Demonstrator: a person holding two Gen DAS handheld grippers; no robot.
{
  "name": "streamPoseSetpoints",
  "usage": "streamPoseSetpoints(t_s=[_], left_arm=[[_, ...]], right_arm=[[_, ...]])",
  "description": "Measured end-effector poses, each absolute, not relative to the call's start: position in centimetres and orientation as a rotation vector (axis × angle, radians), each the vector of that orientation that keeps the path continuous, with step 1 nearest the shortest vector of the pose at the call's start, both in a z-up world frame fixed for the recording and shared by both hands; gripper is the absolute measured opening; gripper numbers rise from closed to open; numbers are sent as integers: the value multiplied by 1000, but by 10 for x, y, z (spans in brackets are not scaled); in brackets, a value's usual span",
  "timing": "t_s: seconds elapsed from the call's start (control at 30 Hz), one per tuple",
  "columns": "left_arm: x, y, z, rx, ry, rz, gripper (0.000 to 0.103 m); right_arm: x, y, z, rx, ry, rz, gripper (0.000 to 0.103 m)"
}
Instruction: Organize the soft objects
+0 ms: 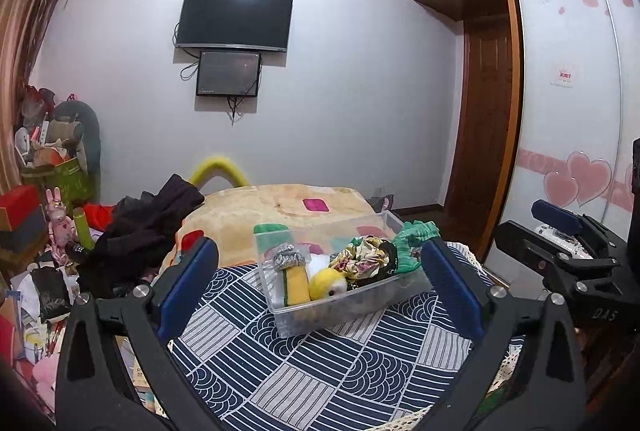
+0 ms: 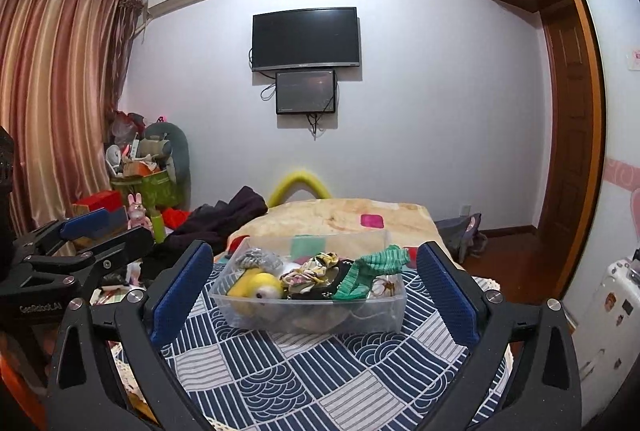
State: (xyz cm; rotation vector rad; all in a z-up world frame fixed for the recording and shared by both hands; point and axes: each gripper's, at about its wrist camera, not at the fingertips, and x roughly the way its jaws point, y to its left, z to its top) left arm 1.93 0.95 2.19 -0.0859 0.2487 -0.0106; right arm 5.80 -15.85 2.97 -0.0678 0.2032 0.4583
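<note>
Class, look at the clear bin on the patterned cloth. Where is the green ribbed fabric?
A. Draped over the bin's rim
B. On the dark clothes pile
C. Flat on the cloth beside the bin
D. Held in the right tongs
A: the green fabric hangs over the rim of the bin, with no tongs touching it.
</note>
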Motion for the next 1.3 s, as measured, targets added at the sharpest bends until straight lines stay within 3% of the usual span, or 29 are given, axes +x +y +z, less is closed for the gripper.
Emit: streamPoseSetpoints(t_s=[1.3], left_arm=[[20,10,22,-105,250,-21,103]], right_arm=[[53,-155,32,-74,203,463,102]])
